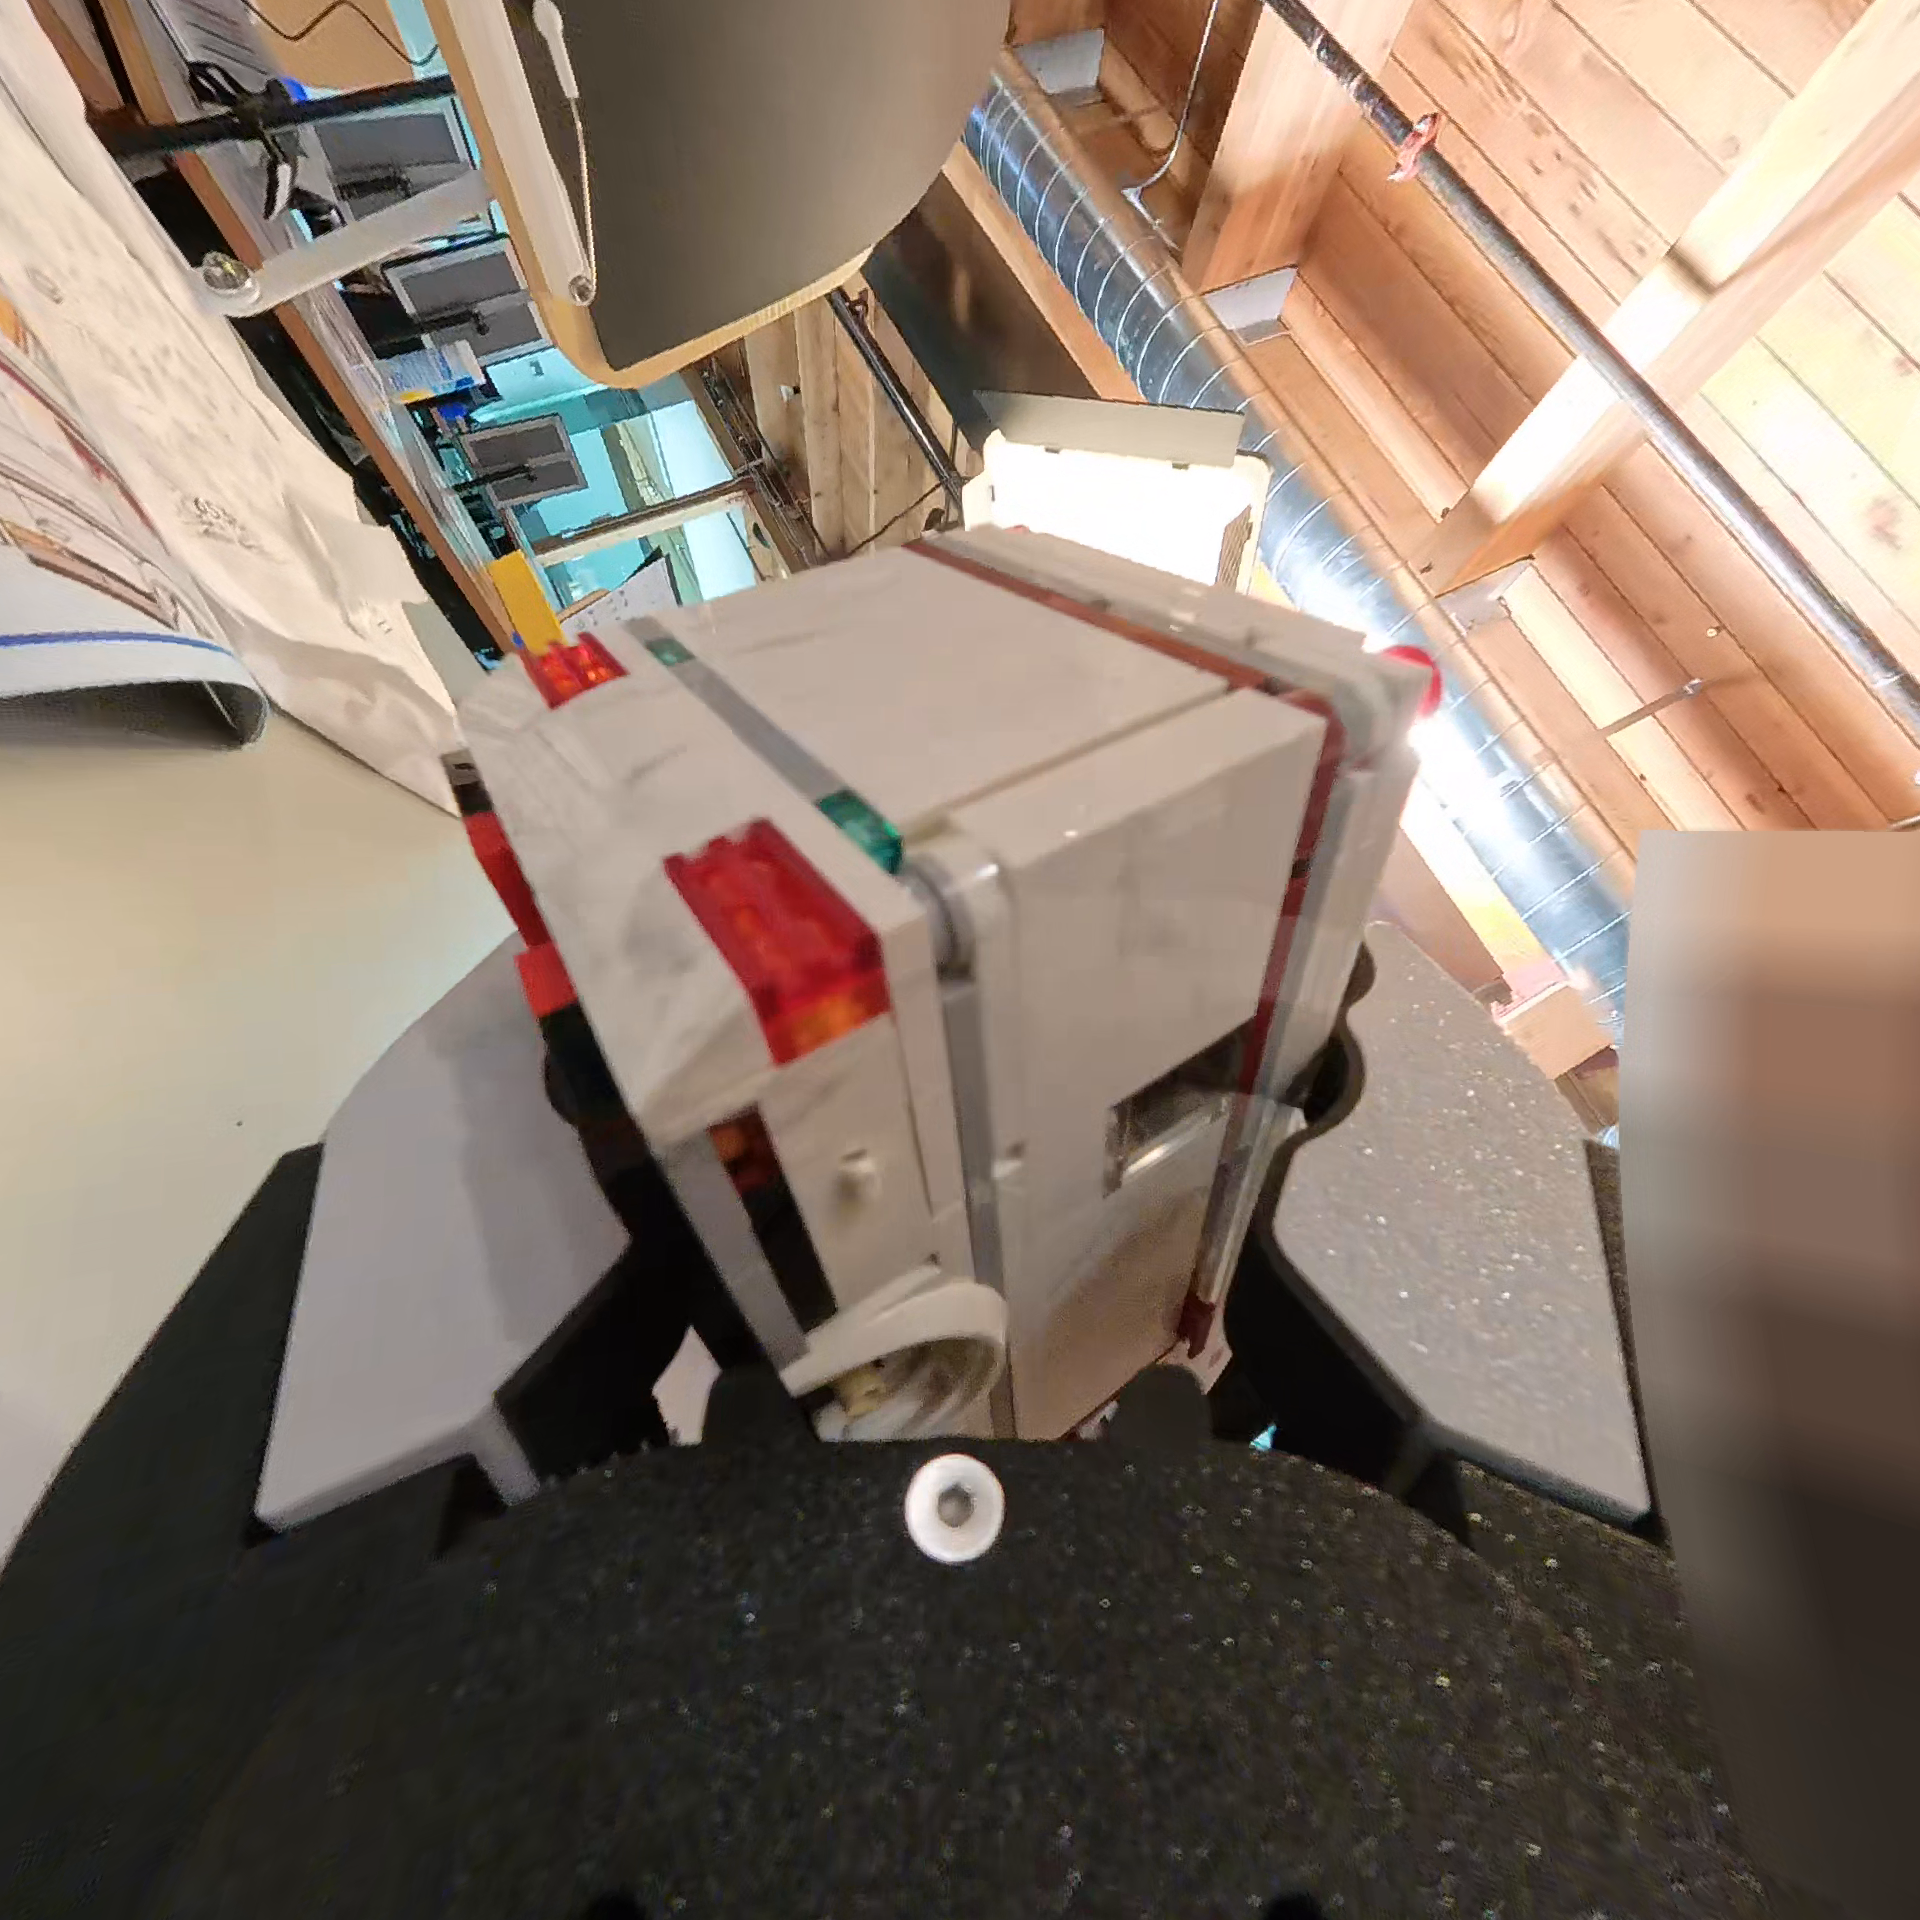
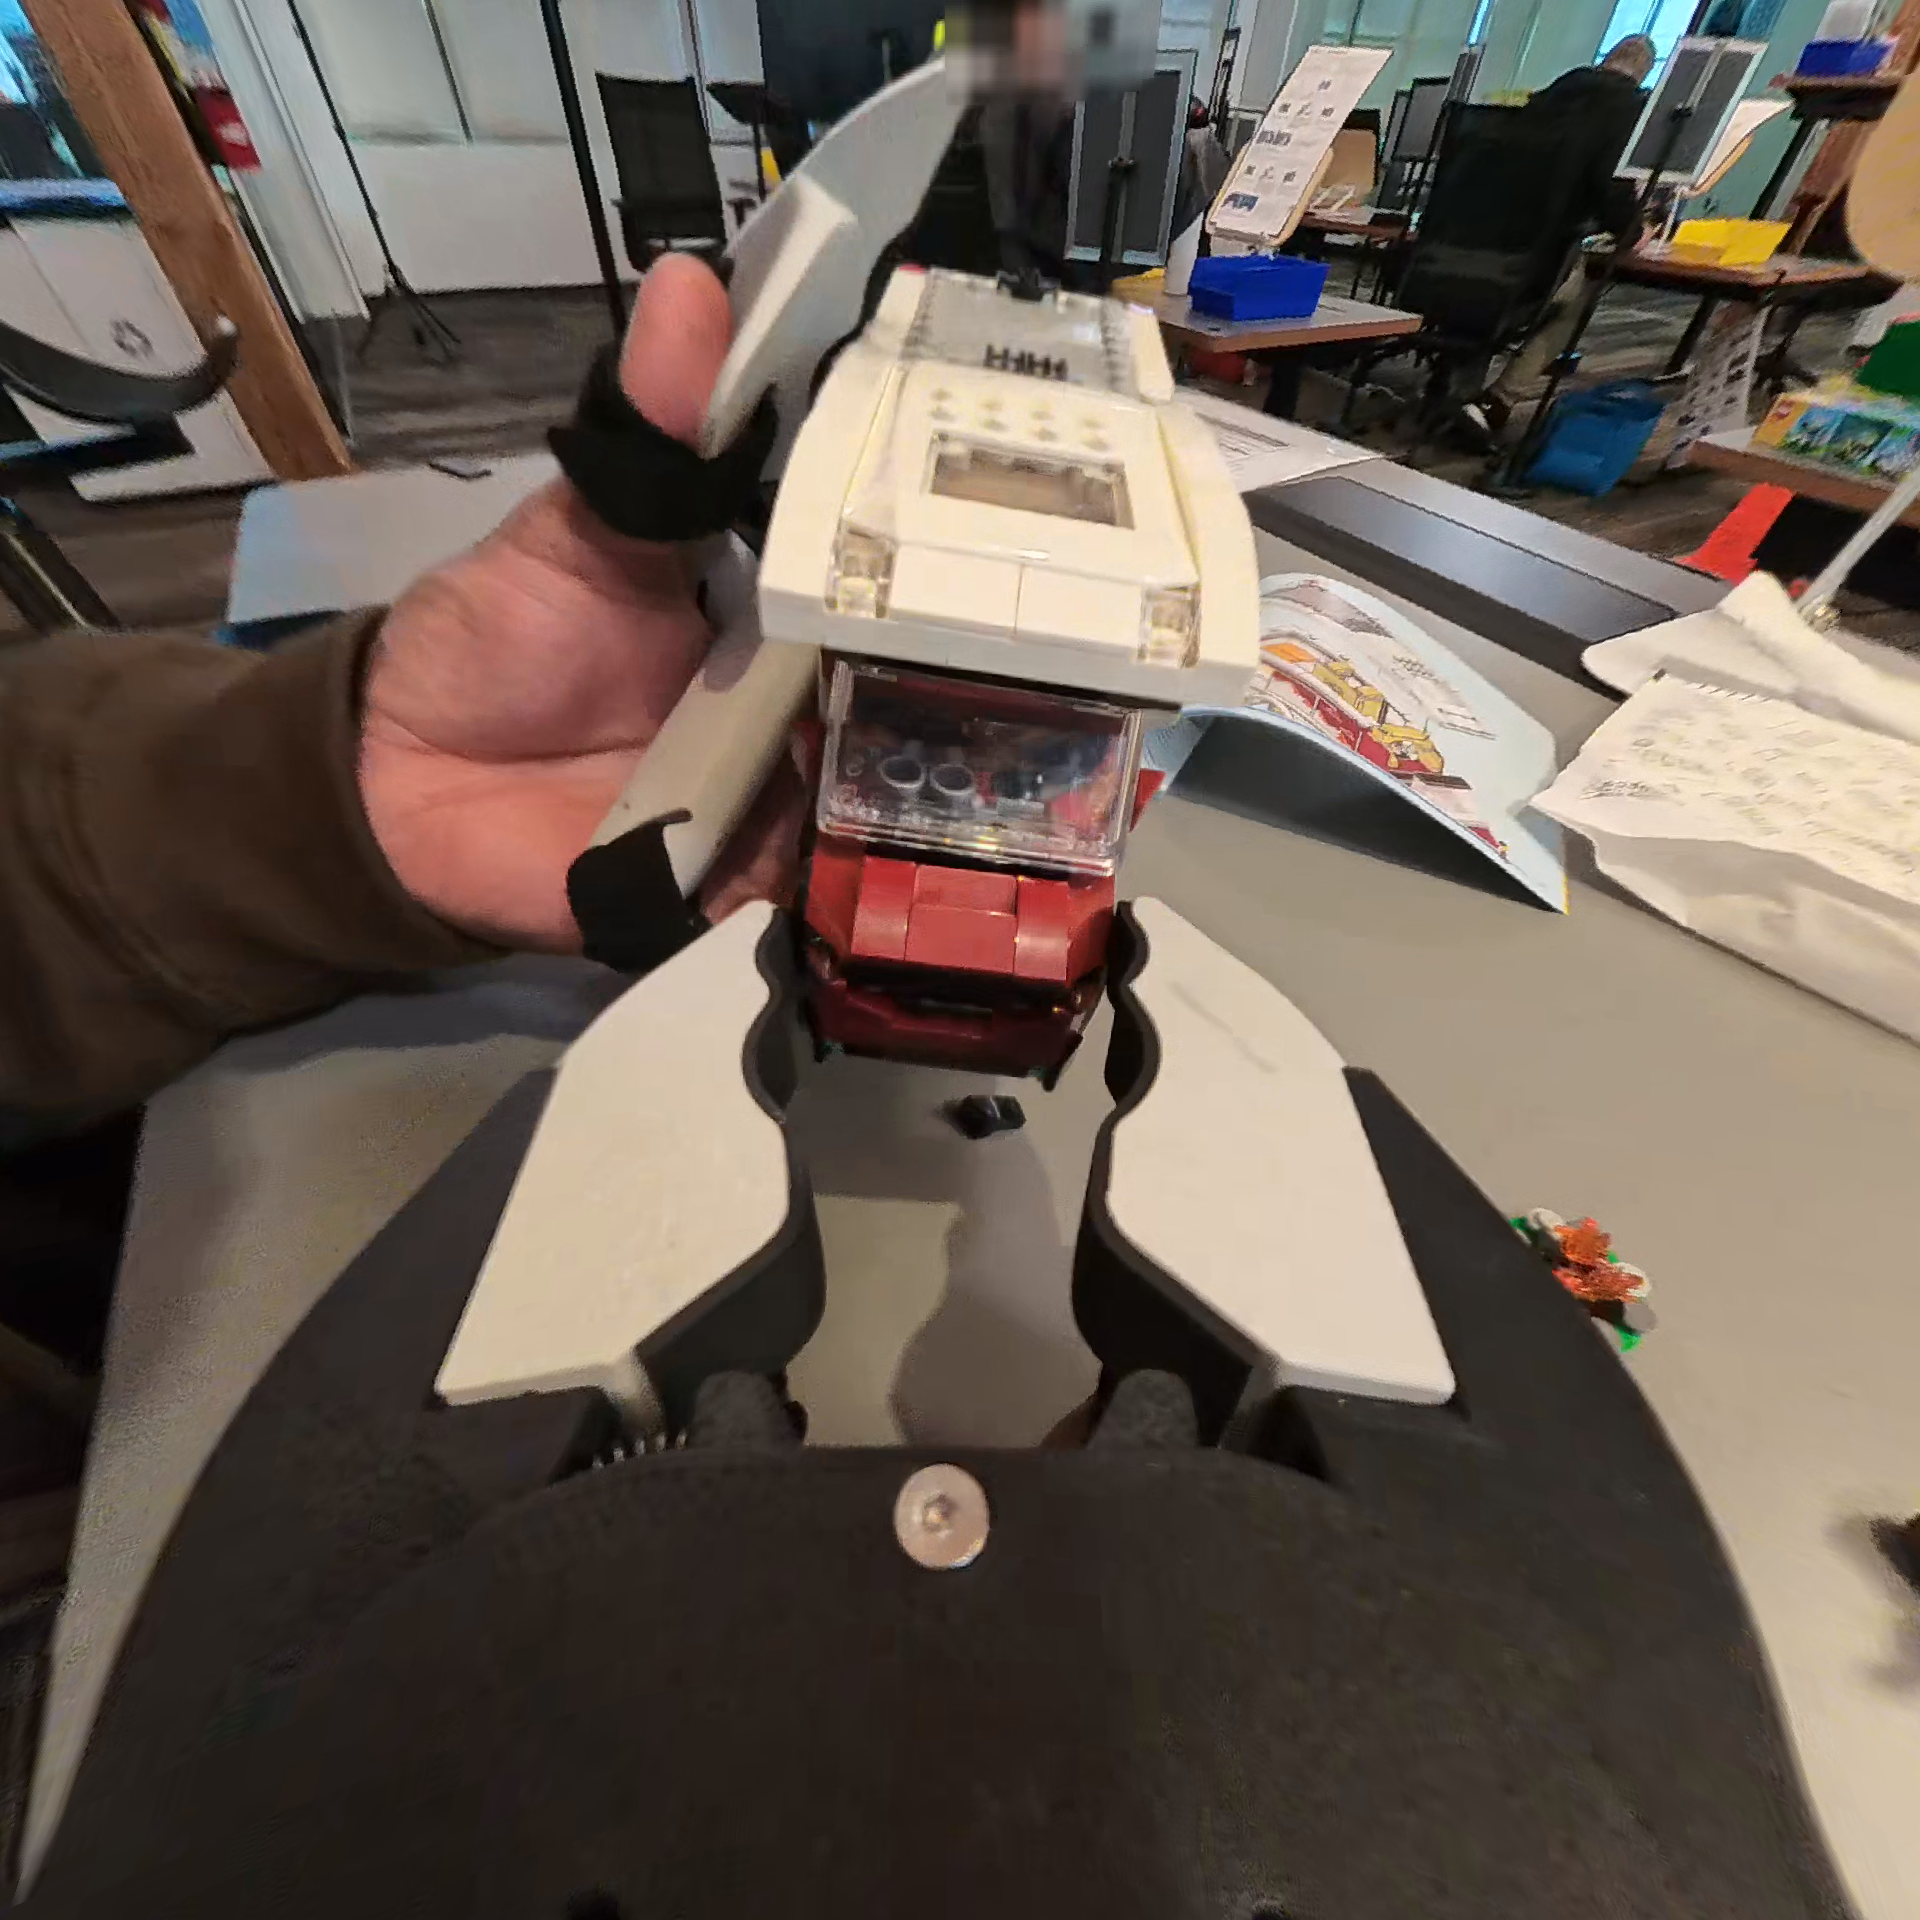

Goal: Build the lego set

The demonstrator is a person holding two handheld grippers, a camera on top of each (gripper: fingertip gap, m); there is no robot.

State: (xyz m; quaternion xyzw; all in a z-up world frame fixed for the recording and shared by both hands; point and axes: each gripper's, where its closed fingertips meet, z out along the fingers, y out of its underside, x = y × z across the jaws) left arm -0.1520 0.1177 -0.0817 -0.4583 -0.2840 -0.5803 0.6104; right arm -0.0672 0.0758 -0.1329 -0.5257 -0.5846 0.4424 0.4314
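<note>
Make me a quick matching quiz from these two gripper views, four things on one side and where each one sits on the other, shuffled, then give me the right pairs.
Things
1. toy brick truck
2. open instruction booklet
3. small black piece
4. orange and green brick cluster

Places
A. on the table right of the right gripper
B. on the table under the truck's red nose
C. behind the truck to its right
D. nose between the right gripper's fingertips

Pairs: 1-D, 2-C, 3-B, 4-A
</note>
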